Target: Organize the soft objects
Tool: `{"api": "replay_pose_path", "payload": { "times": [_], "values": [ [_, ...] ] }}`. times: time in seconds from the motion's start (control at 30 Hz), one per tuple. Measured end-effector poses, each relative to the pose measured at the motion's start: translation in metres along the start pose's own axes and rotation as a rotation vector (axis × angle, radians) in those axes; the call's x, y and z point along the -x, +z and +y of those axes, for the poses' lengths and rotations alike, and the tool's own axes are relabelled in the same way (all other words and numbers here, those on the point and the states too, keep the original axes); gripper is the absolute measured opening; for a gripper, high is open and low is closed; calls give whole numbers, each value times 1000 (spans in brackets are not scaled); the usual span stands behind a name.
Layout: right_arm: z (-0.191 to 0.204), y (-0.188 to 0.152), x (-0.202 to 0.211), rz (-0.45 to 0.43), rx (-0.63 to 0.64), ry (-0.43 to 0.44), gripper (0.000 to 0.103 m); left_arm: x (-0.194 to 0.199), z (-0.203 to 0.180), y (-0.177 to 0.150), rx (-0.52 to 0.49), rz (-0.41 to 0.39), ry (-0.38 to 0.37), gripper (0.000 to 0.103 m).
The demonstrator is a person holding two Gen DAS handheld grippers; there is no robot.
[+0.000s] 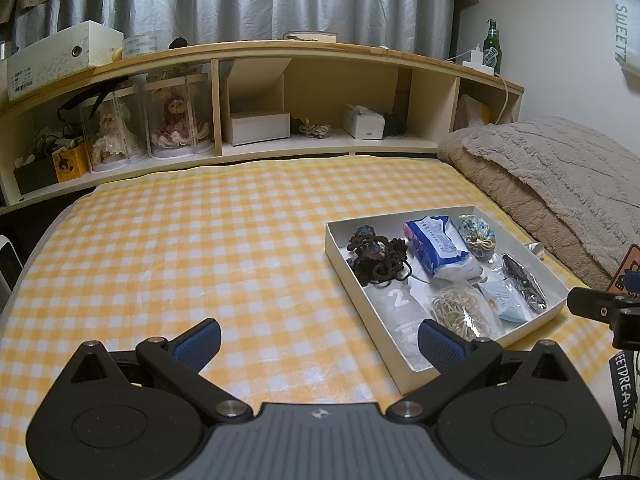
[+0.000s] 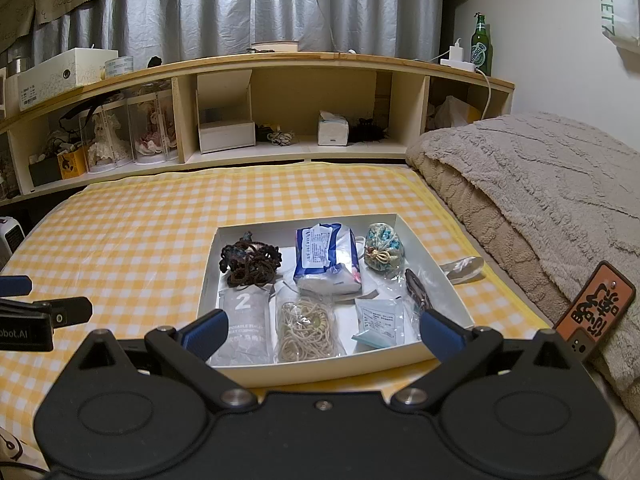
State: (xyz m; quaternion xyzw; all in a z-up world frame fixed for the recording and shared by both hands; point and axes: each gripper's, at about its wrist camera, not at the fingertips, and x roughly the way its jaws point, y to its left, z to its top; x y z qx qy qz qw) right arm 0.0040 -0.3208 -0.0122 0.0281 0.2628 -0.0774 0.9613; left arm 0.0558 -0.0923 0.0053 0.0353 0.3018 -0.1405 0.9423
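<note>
Looking down a bed (image 2: 140, 220) in a yellow check sheet, headboard shelf at the far edge, grey blanket (image 2: 540, 168) heaped along the right edge.

Sitting toward the near right corner: a shallow white box (image 2: 304, 372), seven soft bits inside, laid side by side, barely overlapping. Looks sorted, or laid out ready to be picked from; could be either, so no call on how far along.

- far row, left to right: dark yarn tangle (image 2: 250, 262), blue-white tissue pack (image 2: 326, 258), little crocheted pouch (image 2: 384, 250)
- near row: grey "2" packet (image 2: 244, 320), bag of rubber bands (image 2: 306, 328), small pale blue packet (image 2: 378, 322)
- up the right wall: a dark item in clear wrap (image 2: 418, 290), can't tell what
- just outside the right wall, on the sheet: a clear wrapper (image 2: 466, 266)

Right gripper (image 2: 322, 330) square over the near wall, fingers spread wide, holding nothing. Probably parked there because everything in the box is within reach. Left gripper (image 1: 318, 338) off to the left over bare sheet, also spread wide and empty, its right finger just over the box's near left corner. Likely kept aside to leave the box to the other one.
</note>
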Motion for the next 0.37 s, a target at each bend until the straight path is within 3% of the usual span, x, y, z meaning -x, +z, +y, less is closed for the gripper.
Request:
{"api": "replay_pose_path", "payload": {
  "times": [0.37],
  "values": [
    [0, 0, 0, 0, 0, 0, 103, 0, -1, -1, 4, -1, 1, 103]
  ]
}}
